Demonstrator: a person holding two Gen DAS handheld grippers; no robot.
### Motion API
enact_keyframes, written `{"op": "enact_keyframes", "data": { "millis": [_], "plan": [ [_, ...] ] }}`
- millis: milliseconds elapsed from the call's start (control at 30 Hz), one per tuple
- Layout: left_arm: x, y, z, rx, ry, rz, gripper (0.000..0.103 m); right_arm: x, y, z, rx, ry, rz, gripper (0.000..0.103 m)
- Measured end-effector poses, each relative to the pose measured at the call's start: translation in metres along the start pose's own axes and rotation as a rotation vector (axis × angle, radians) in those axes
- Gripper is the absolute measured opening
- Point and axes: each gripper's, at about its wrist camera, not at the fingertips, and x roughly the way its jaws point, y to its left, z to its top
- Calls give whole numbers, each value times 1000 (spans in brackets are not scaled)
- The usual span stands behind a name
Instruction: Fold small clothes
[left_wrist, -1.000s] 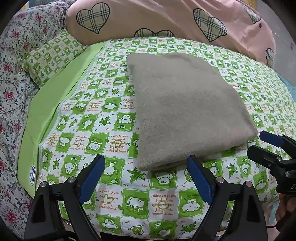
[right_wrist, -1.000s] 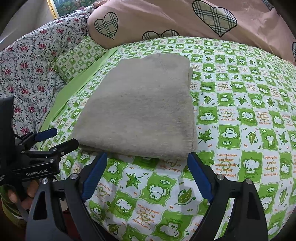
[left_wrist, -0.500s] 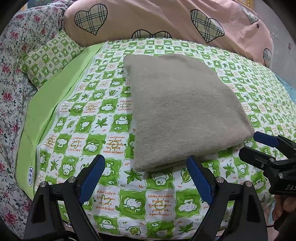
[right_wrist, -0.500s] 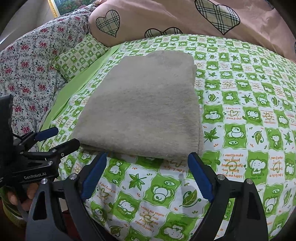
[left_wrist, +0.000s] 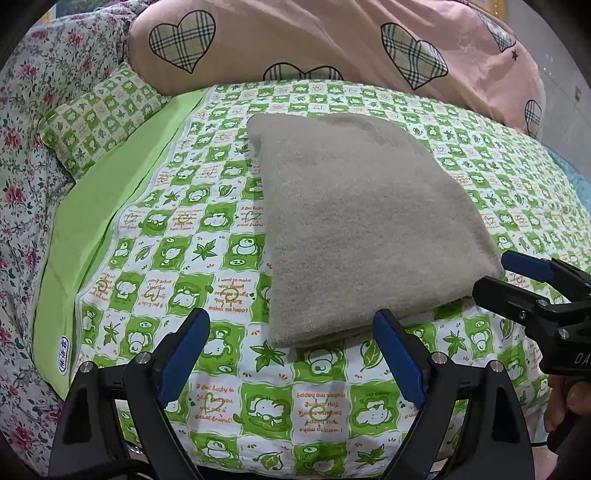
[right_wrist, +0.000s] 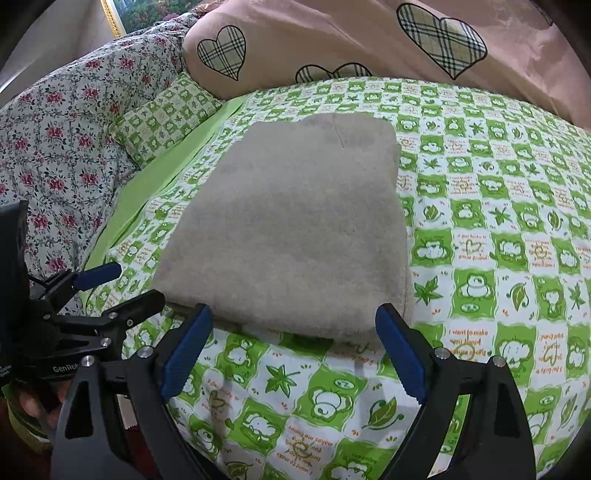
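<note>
Green-and-white checked bedding (left_wrist: 207, 258) printed with cartoon animals and leaves covers the bed, with a plain lime-green strip (left_wrist: 110, 206) along its left side. At the head lie a small matching checked pillow (left_wrist: 99, 122), a floral quilt (left_wrist: 26, 122) to the left, and a pink duvet with plaid hearts (left_wrist: 332, 40) across the back.

A folded beige garment (left_wrist: 362, 221), thick and fleecy, rests flat on the checked bedding near the middle of the bed, its near edge close to the bed's front edge.

The left tool (left_wrist: 291, 350) hovers low just in front of the garment's near-left corner, its blue-padded fingers spread wide apart with nothing between them. The right tool (right_wrist: 293, 347) sits just in front of the garment's near edge (right_wrist: 288, 325), fingers likewise wide apart and empty; its fingertips look close to that edge, though contact cannot be told. Each tool shows in the other's view, side by side, near but apart.
</note>
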Motion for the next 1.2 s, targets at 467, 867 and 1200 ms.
{"op": "enact_keyframes", "data": {
  "millis": [467, 867, 1200],
  "plan": [
    [-1, 1, 9, -12, -15, 3, 91, 4, 1, 10, -3, -4, 4, 92],
    [0, 2, 13, -28, -12, -2, 91, 9, -2, 17, -14, 4, -7, 92],
    [-1, 0, 14, -27, -14, -5, 91, 8, -7, 19, -9, 3, -7, 93]
  ]
}}
